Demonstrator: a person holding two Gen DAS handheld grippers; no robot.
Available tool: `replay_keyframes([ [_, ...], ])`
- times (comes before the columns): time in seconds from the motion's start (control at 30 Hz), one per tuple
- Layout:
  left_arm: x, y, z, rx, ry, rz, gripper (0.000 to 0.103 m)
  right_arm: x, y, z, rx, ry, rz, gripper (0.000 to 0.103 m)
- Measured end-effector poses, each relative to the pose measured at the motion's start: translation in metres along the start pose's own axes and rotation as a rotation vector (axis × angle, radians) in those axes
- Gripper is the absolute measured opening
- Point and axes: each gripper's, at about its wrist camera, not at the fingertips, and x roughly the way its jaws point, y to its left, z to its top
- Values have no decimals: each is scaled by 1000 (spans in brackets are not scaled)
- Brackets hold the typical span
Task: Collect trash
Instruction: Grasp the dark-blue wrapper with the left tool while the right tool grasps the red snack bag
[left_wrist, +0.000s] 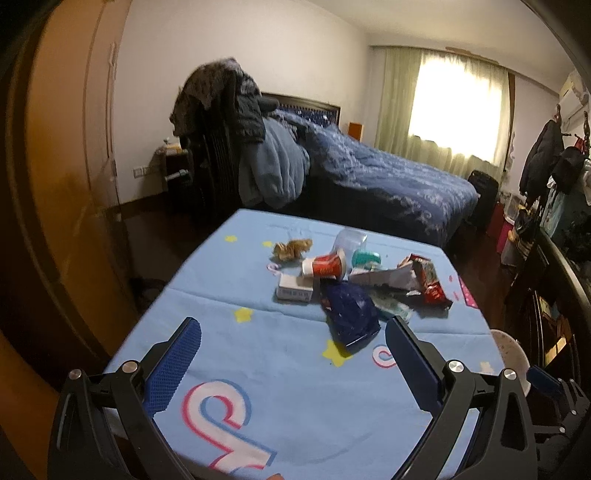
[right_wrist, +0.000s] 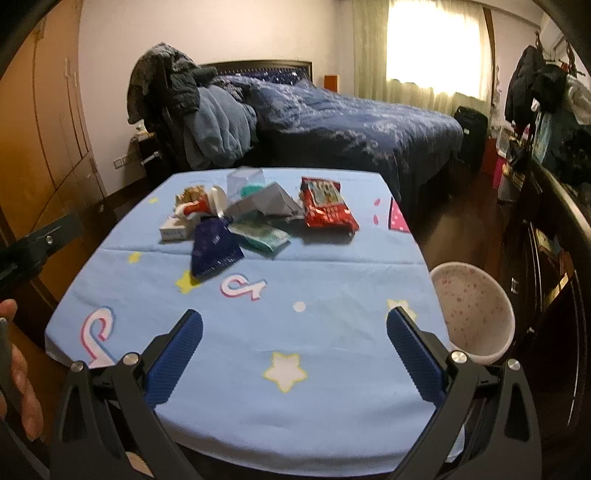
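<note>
Bedroom: blue-quilted bed (right_wrist: 332, 122), bright curtained window (right_wrist: 436, 48) (sheer drapes), wooden wardrobe (left_wrist: 70, 122) left.

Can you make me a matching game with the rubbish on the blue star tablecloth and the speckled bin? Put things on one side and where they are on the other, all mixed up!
Things:
1. Red crinkly snack packet
2. Dark blue shiny foil wrapper
3. Small white cardboard box
4. White speckled round bin

Places:
A. left end of the pile, seen from the right wrist
B. off the table's right edge
C. right end of the pile
D. front of the pile, nearest the grippers

Pairs: 1-C, 2-D, 3-A, 4-B
</note>
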Motion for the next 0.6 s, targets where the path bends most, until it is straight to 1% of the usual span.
replay_keyframes([
  [0.1, 35, -7, 3, 0, 72, -33, 99, 17, -7, 1, 19, 33, 5, 100],
  [0.13, 42, -9, 3, -1, 80, -33, 99, 20, -8, 1, 23, 37, 5, 100],
  [0.23, 80, -28, 4, 28, 125, -14, 99, 32, -15, 4, 35, 51, 8, 100],
  [0.3, 109, -43, 5, 41, 175, -19, 99, 38, -21, 6, 40, 57, 6, 100],
  [0.4, 145, -55, 6, 18, 225, -16, 99, 45, -30, 9, 54, 66, -3, 100],
  [0.57, 177, -66, 4, 19, 280, 32, 99, 55, -44, 17, 75, 62, -18, 100],
  [0.6, 180, -67, 4, 17, 285, 30, 99, 57, -46, 19, 74, 57, -20, 100],
])
